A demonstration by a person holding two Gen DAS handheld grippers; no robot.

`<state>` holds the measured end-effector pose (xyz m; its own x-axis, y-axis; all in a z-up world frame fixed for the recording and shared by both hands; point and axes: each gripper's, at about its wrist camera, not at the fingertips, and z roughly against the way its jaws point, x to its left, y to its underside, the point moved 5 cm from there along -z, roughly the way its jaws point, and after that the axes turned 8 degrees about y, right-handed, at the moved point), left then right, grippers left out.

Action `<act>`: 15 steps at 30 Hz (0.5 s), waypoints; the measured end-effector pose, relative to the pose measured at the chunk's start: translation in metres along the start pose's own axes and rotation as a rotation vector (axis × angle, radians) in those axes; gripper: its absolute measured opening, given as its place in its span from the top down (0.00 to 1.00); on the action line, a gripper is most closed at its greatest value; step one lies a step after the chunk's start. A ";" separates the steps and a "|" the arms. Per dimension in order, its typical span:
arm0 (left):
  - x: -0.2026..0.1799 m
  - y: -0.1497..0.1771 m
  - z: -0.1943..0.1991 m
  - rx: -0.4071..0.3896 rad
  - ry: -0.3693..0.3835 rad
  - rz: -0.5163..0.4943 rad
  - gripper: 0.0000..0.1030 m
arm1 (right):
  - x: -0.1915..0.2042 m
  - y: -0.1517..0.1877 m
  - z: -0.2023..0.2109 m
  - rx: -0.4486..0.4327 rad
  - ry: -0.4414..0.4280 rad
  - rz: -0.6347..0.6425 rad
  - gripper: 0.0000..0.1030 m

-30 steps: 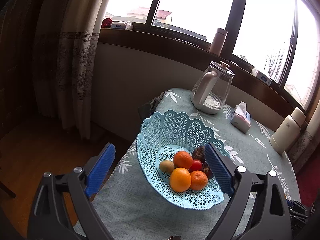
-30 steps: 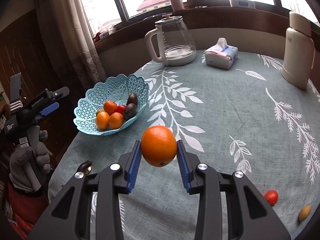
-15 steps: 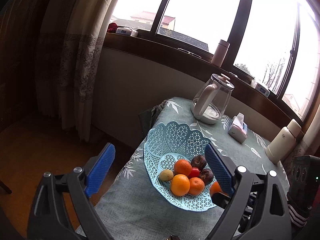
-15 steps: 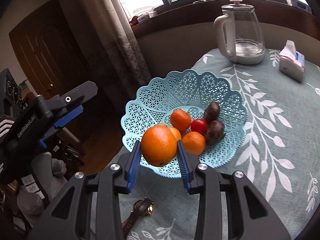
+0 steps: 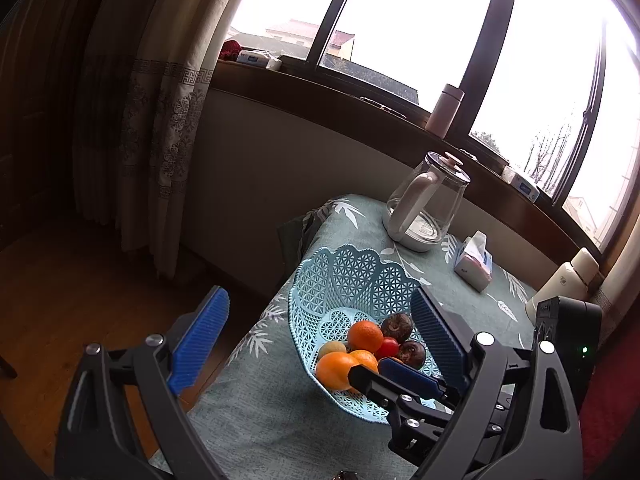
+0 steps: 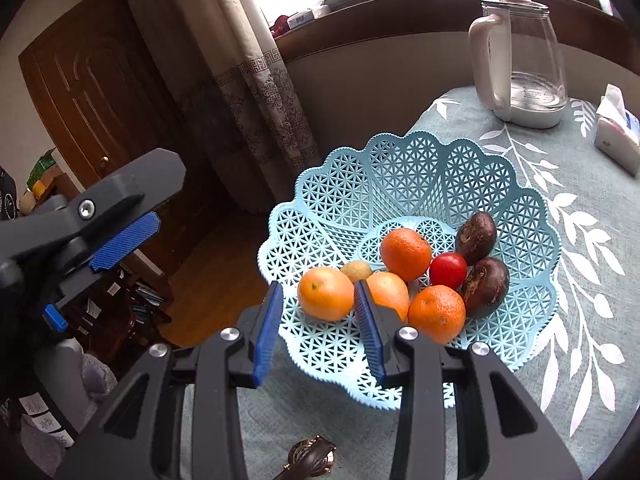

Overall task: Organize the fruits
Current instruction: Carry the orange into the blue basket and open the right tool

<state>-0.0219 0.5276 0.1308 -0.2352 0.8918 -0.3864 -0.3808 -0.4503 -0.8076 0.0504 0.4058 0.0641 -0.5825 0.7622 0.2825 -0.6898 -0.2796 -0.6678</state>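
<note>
A light blue lattice basket (image 6: 400,152) (image 5: 340,264) stands near the table's left edge. It holds several oranges, a red tomato (image 6: 448,270), two dark brown fruits (image 6: 476,236) and a small yellowish fruit (image 6: 356,270). One orange (image 6: 326,294) (image 5: 334,370) lies at the basket's near-left side. My right gripper (image 6: 316,286) is open around it, with basket lattice showing between the left pad and the orange. My left gripper (image 5: 316,296) hangs wide open and empty, back from the basket over the table edge.
A glass kettle (image 6: 520,72) and a tissue pack (image 6: 618,136) stand behind the basket. A white bottle (image 5: 564,284) is at the far right. A small brass object (image 6: 312,456) lies near the front edge. Wooden floor and a curtain are to the left.
My right gripper carried the orange from mid-table to the basket, and the orange now lies in it, apart from the left pad. The left gripper drew back and stayed open.
</note>
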 end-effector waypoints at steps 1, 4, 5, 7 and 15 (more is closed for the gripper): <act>0.000 0.000 0.000 -0.001 -0.001 0.001 0.09 | -0.002 0.000 0.002 -0.004 0.002 -0.005 0.63; 0.000 0.000 0.000 0.000 -0.002 0.002 0.09 | -0.010 0.002 0.008 -0.014 0.004 -0.028 0.63; 0.000 0.000 0.000 0.000 -0.001 0.001 0.09 | -0.012 0.003 0.010 -0.017 0.007 -0.035 0.63; -0.002 0.000 0.000 0.000 0.002 -0.003 0.09 | -0.017 0.005 0.013 -0.020 0.013 -0.047 0.63; -0.016 0.003 0.001 -0.003 0.021 -0.030 0.03 | -0.040 0.013 0.028 -0.064 0.071 -0.119 0.36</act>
<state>-0.0201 0.5121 0.1344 -0.2049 0.9057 -0.3712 -0.3843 -0.4232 -0.8205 0.0526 0.3554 0.0635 -0.4651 0.8276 0.3142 -0.7216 -0.1489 -0.6761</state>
